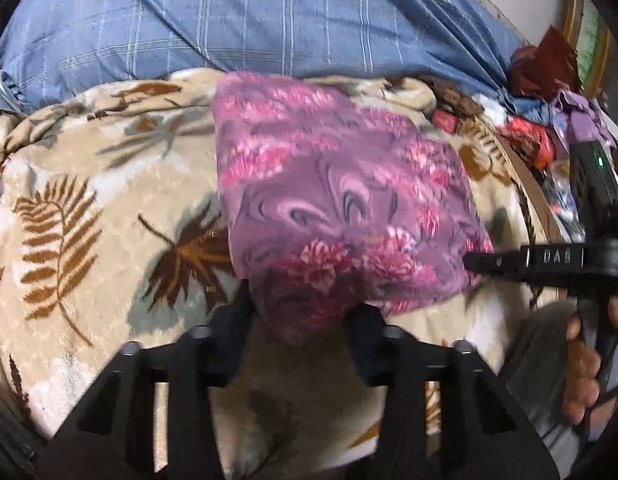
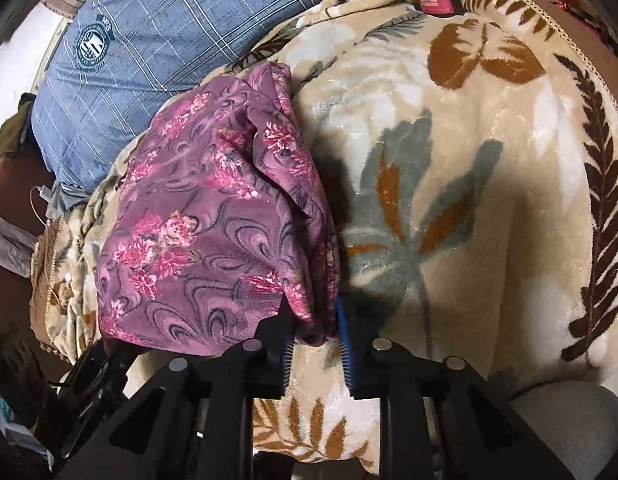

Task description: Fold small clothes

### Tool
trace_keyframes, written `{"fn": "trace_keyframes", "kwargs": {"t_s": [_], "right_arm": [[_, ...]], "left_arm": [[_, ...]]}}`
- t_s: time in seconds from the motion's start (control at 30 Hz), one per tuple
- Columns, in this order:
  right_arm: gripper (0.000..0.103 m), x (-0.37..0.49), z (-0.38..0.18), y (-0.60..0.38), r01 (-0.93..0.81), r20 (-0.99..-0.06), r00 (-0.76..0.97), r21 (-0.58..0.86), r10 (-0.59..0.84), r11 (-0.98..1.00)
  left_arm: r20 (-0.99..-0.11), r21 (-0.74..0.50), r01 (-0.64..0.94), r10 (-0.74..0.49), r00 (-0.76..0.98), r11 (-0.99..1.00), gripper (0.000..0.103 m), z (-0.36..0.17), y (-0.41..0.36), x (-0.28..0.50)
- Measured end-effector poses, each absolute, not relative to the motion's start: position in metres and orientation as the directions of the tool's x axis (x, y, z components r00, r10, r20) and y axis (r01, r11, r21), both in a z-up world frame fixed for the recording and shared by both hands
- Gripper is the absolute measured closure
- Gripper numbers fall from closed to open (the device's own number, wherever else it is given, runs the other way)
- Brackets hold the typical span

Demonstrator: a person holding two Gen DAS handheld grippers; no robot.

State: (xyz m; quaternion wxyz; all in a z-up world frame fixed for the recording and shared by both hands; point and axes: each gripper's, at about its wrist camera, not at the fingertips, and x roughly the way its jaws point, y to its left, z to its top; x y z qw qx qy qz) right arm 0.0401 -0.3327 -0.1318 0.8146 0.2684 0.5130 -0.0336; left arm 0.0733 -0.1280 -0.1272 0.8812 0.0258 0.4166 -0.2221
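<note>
Left wrist view: purple floral garment lies folded on the leaf-print blanket of a bed, just in front of a blue plaid pillow. Left gripper has its fingers spread wide, the garment's near edge bunched between them, but whether either finger actually touches the cloth I cannot tell, so it reads as open, probably poised to take that edge or just letting go. Right gripper comes in from the right at the garment's side corner, person's hand on its handle. Right wrist view: right gripper has the stacked fold edge of the garment between its fingers, blue pad against the outer layers, the other finger on the inner side; the gap is narrow and the cloth fills it, so judged to be pinching the layers together, likely to keep the stack aligned for the next fold. Garment already looks doubled over, so probably mid-task. Blanket is plush and lumpy, fold may slide. Clutter pile sits at the far right, well apart from the work.
</note>
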Motion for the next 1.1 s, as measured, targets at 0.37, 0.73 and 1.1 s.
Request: {"fn": "trace_keyframes", "kwargs": {"t_s": [0.37, 0.73, 1.1], "right_arm": [[0.073, 0.04, -0.131, -0.336, 0.321, -0.846, 0.478, 0.421, 0.239, 0.849], [0.026, 0.086, -0.062, -0.359, 0.141, -0.729, 0.568, 0.543, 0.382, 0.828], [0.054, 0.135, -0.136, -0.38, 0.229, -0.747, 0.468, 0.618, 0.472, 0.752]], "left_arm": [[-0.788, -0.205, 0.377, -0.381, 0.484, 0.903, 0.087, -0.133, -0.107, 0.072], [-0.699, -0.594, 0.225, -0.634, 0.331, 0.772, 0.029, -0.088, -0.055, 0.127], [-0.633, -0.742, 0.122, -0.749, 0.195, 0.659, 0.029, -0.161, -0.086, 0.217]]}}
